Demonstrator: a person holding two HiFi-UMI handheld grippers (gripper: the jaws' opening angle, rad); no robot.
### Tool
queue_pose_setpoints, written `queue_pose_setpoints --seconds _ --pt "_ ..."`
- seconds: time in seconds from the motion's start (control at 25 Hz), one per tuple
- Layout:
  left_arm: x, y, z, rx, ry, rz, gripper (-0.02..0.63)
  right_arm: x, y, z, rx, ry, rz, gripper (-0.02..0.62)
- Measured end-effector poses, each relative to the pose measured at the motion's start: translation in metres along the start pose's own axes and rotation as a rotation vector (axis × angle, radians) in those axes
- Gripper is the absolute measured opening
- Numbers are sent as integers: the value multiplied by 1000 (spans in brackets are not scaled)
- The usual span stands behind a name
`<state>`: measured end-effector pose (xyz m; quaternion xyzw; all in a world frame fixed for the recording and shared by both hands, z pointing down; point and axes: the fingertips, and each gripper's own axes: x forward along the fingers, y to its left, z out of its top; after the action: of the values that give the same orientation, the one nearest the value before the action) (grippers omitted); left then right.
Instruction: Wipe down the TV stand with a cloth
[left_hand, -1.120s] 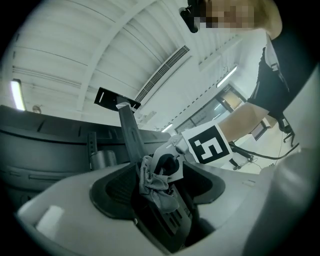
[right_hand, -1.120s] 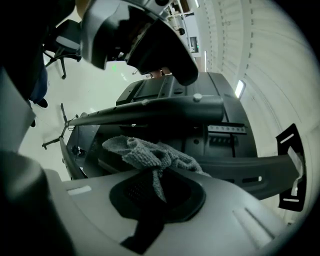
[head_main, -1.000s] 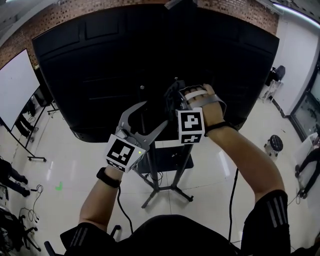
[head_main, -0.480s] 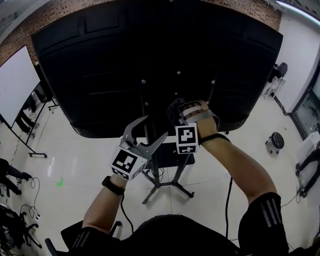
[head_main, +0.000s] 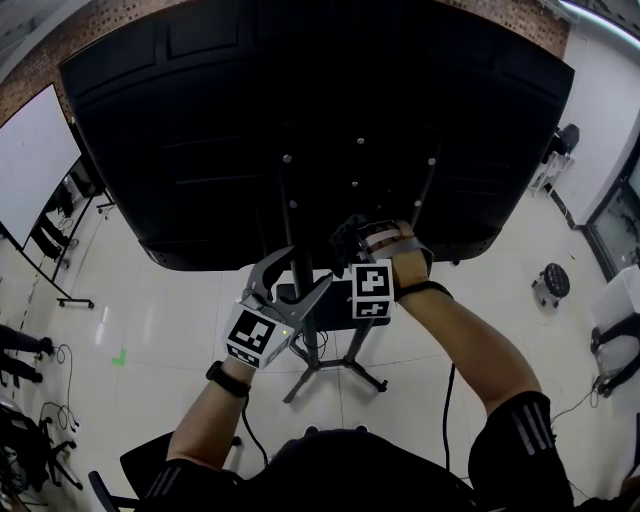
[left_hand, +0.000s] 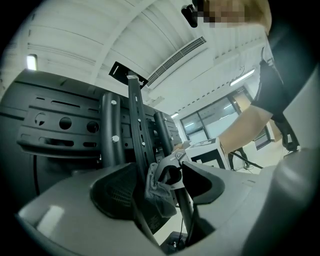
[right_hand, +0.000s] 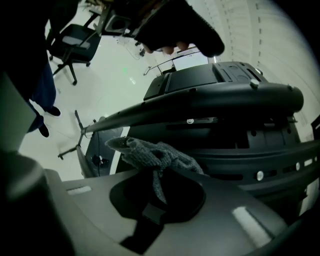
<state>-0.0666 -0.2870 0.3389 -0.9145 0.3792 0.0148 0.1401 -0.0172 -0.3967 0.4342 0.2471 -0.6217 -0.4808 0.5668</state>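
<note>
The black TV (head_main: 300, 110) shows its back, mounted on a dark stand with upright poles (head_main: 293, 215) and splayed feet (head_main: 325, 372). My right gripper (head_main: 347, 238) is shut on a grey cloth (right_hand: 155, 155), and the cloth lies against a dark bar of the stand (right_hand: 200, 102). My left gripper (head_main: 297, 272) hangs open just left of and below it, empty, its jaws spread on either side of a perforated upright (left_hand: 137, 125). In the left gripper view the cloth (left_hand: 159, 192) shows bunched in the right gripper beside that upright.
A whiteboard on a wheeled frame (head_main: 30, 170) stands at the left, with cables on the glossy floor beneath. A round stool (head_main: 551, 283) and a person's legs (head_main: 615, 335) are at the right. An office chair (right_hand: 75, 42) stands behind.
Both grippers have come down the stand's uprights, the right one carrying the cloth along. More of the TV's back now fills the head view.
</note>
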Motion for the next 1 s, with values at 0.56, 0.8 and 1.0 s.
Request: queue_pose_setpoints --seconds 0.56,0.8,1.0 --pt "10 -35 56 9 -123 -57 313 -153 -77 -7 630 -524 -200 34" --pt "37 -57 99 48 -193 -108 313 -192 -112 -68 674 -507 -316 34" --pt "67 -69 128 97 -240 -138 313 -201 -133 -112 704 -485 -360 34"
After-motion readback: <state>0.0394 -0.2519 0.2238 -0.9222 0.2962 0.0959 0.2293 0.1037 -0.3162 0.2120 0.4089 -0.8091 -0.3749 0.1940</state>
